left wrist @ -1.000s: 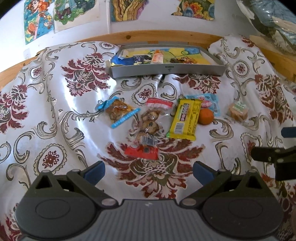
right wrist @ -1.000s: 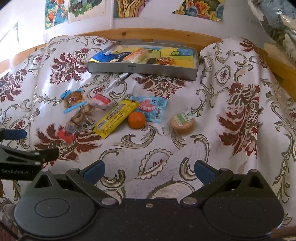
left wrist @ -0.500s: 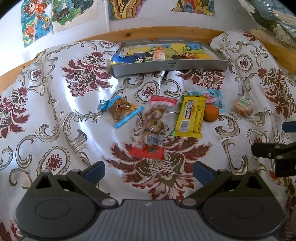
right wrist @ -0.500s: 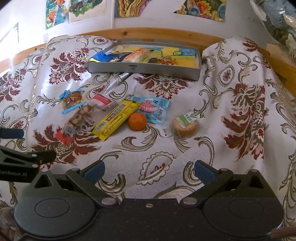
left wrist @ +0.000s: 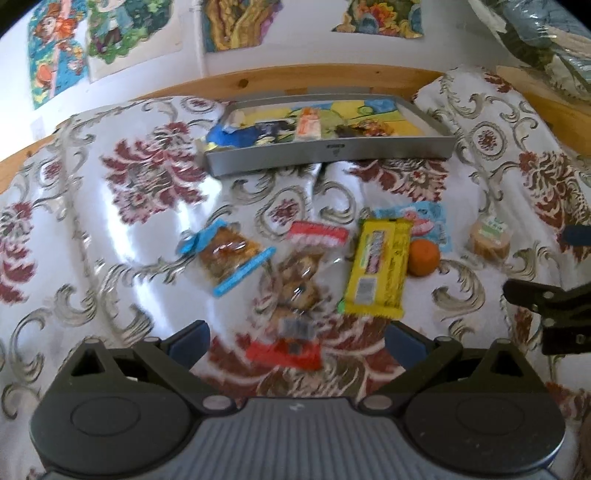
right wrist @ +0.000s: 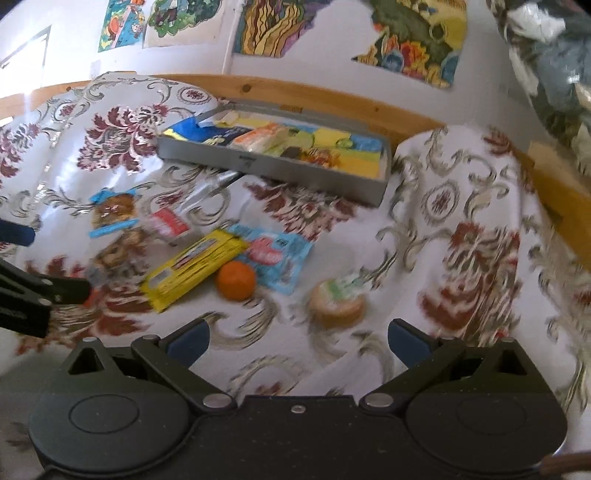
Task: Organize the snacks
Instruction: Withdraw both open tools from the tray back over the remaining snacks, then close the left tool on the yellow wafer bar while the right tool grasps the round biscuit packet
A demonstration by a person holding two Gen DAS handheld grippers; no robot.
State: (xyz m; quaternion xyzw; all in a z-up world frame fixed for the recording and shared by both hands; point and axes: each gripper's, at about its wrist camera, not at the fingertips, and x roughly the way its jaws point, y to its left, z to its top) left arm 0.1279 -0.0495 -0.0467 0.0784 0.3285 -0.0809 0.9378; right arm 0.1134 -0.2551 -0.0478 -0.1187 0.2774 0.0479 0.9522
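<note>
Labels — blurred; unreadable

Left gripper and right gripper — both spread wide.

Six wrapped snacks and one orange lie on the cloth, one grey tray holds several more, and four posters hang behind.
</note>
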